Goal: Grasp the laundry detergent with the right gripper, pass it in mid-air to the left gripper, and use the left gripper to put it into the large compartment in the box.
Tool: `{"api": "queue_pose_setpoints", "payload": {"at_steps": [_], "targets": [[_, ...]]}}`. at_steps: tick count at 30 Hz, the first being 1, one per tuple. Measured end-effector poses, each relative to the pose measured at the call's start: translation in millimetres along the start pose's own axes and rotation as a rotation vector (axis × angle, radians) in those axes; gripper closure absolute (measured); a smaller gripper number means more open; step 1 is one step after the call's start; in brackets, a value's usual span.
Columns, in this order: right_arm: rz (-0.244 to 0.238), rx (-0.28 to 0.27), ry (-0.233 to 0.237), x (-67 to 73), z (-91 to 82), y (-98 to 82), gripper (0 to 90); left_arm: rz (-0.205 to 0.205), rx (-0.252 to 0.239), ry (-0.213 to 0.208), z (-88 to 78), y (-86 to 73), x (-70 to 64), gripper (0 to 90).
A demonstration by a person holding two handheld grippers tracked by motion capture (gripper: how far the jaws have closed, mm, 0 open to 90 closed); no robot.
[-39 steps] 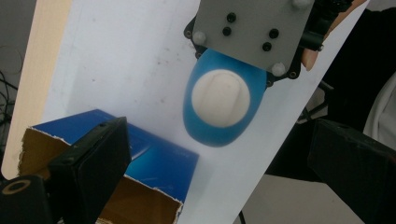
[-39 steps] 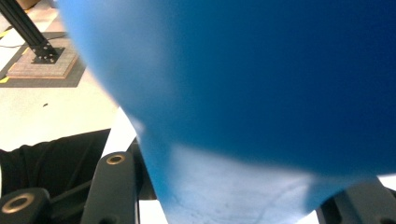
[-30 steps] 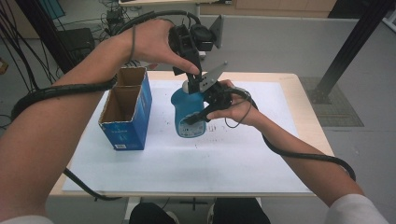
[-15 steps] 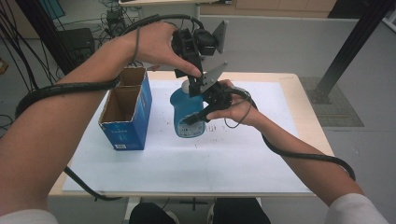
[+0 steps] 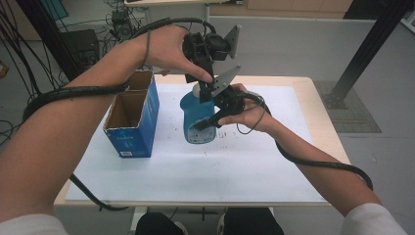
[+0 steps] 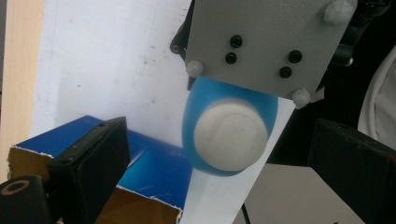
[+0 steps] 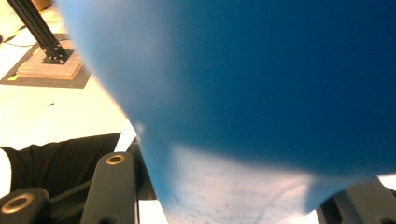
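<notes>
On the left of the counter point(image 5: 274, 161), which is covered with a white sheet, stands a blue cardboard box point(image 5: 131, 120) with its top flaps open; the brown inside shows in the high view and nothing can be made out in it, though its floor lies in shadow. In the left gripper view the box point(image 6: 140, 172) is cut off by the bottom edge and partly covered by a black jaw. Just right of the box, near the middle of the counter, is a blue plastic bottle point(image 5: 195, 120) with a white cap point(image 5: 196, 91), standing upright; whether its base rests on the sheet or is lifted just clear cannot be told. What the bottle holds cannot be seen through its opaque wall. The left tongs point(image 5: 208, 73) hang above the cap, pointing down, and in the left gripper view their jaws stand wide apart with the cap point(image 6: 230, 136) between them and untouched. The right tongs point(image 5: 210, 117) come in from the right and grip the bottle by its body; their grey plate hides the far part of the bottle's shoulder. In the right gripper view the bottle point(image 7: 261, 93) is a blurred blue mass pressed close to the camera, and the jaws are mostly cut off at the bottom edge.
</notes>
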State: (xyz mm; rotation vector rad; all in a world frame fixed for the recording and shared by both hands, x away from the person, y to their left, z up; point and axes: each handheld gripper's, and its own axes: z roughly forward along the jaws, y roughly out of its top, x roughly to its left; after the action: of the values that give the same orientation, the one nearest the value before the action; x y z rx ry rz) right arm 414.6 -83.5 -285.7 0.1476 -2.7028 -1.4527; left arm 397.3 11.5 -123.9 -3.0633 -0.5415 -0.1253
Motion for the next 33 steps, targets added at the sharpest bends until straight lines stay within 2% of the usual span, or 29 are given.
{"api": "queue_pose_setpoints", "payload": {"at_steps": [15,33], "targets": [[-0.003,0.001,-0.005,1.3,-1.9,-0.6,44.2,0.01,0.011,-0.005,7.4,1.2,-1.5,6.1],[-0.007,-0.006,-0.009,3.5,-5.7,3.9,44.2,0.016,0.001,-0.019,18.9,1.4,-6.7,6.0]]}}
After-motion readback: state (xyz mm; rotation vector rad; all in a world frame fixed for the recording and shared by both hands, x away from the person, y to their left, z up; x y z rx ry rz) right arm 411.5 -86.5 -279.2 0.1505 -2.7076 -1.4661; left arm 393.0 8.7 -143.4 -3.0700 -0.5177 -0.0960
